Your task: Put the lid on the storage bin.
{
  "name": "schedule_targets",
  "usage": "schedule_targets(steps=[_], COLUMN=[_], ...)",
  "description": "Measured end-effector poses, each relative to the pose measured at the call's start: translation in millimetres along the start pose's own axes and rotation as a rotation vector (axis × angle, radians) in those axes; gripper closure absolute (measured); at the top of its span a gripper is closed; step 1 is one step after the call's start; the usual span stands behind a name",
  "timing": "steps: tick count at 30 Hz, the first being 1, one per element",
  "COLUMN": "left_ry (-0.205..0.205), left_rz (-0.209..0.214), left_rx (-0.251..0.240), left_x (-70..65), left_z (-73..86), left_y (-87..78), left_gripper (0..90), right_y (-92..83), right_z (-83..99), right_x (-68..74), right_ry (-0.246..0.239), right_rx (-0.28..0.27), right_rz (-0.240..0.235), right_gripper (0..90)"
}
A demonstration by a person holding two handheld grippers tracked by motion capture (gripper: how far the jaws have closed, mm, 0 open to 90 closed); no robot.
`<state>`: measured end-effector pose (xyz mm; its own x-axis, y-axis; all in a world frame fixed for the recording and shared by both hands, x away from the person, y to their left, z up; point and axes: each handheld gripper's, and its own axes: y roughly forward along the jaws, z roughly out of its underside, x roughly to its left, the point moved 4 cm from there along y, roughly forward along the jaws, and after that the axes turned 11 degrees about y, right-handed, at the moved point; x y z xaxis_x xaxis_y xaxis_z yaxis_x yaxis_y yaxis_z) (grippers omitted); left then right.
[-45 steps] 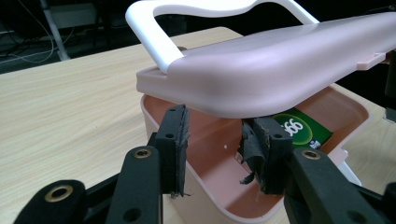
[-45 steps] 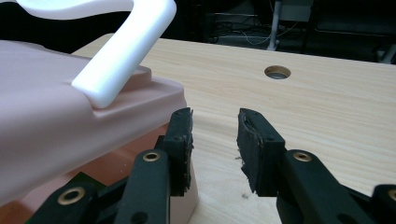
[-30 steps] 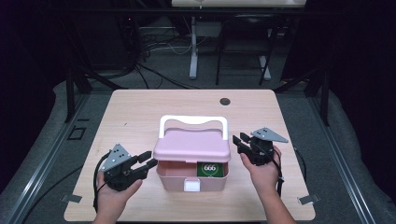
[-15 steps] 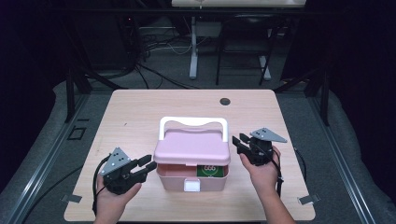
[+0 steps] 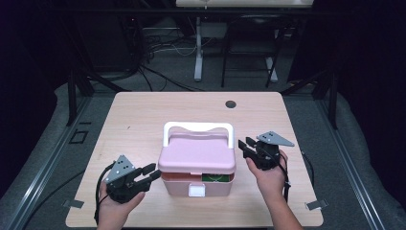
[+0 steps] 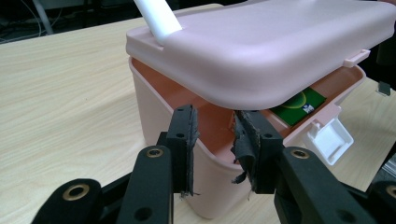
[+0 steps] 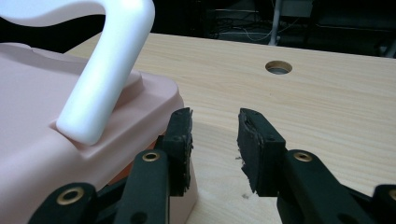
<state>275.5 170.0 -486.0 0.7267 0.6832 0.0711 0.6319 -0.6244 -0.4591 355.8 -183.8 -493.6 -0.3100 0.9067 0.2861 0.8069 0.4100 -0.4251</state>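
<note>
Left gripper: the left gripper (image 5: 143, 175) sits nearest the person at the table's near left, held in a hand (image 5: 112, 208); its jaws stand apart with nothing between them and point right at the box's left side, which looks like a ready stance for steadying or lifting that side
Box: the pink box (image 5: 197, 163) stands near the middle of the table (image 5: 143, 115), toward the near edge, between the two grippers; its lid (image 6: 261, 46) rests slightly raised at the front, so a gap shows a green item (image 6: 299, 105) inside
Latch: the white latch (image 5: 196, 191) on the near face hangs loose below the lid, which likely explains why the lid is not fully down
Right gripper: the right gripper (image 5: 246, 145) is just beside the box's right side, a little farther from the person than the left one; its jaws are also spread and hold nothing, seemingly placed to reach the lid's right edge
Handle: the white handle (image 5: 198, 129) stands upright over the far part of the lid, untouched
Hole: a round cable hole (image 5: 231, 104) lies at the table's far side
Change: the left gripper has drawn back toward the near edge since a second ago, while the right one and the box stay roughly put
</note>
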Motion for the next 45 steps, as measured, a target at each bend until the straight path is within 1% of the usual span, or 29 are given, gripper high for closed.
schedule_targets(steps=[6,12,15,21,28,35,38,42,45], left_ry=[0.003,0.003,0.000,0.000,-0.011,-0.010,-0.017,-0.016,-0.020], left_rz=[0.006,0.017,0.015,0.020,0.025,0.028,0.026,0.028,0.028], left_rx=[0.013,0.038,0.033,0.047,0.055,0.061,0.055,0.064,0.060], left_x=[-1.6,-2.9,-3.4,-4.1,-5.2,-4.9,-5.3,-5.1,-5.1], left_z=[3.3,10.1,11.1,14.7,20.1,21.3,22.4,23.6,24.5], left_y=[0.5,2.2,3.0,3.6,5.8,5.7,6.1,5.6,5.9], left_gripper=[67.3,67.3,67.3,67.3,67.3,67.3,67.3,67.3,67.3], right_y=[0.0,0.5,0.6,1.0,1.2,1.4,1.4,1.6,1.4], right_z=[-0.1,0.2,0.3,0.6,1.2,1.5,1.6,1.6,1.5], right_x=[-0.7,-1.3,-1.3,-1.0,-2.2,-2.3,-2.1,-2.5,-2.5], right_ry=[0.001,0.000,0.001,0.003,0.007,0.009,0.009,0.008,0.009], right_rx=[0.000,0.001,0.001,0.003,0.004,0.005,0.005,0.005,0.004], right_rz=[0.001,0.003,0.003,0.001,0.003,0.001,0.000,0.001,0.001], right_gripper=[65.0,64.9,64.9,64.8,64.7,64.6,64.6,64.5,64.4])
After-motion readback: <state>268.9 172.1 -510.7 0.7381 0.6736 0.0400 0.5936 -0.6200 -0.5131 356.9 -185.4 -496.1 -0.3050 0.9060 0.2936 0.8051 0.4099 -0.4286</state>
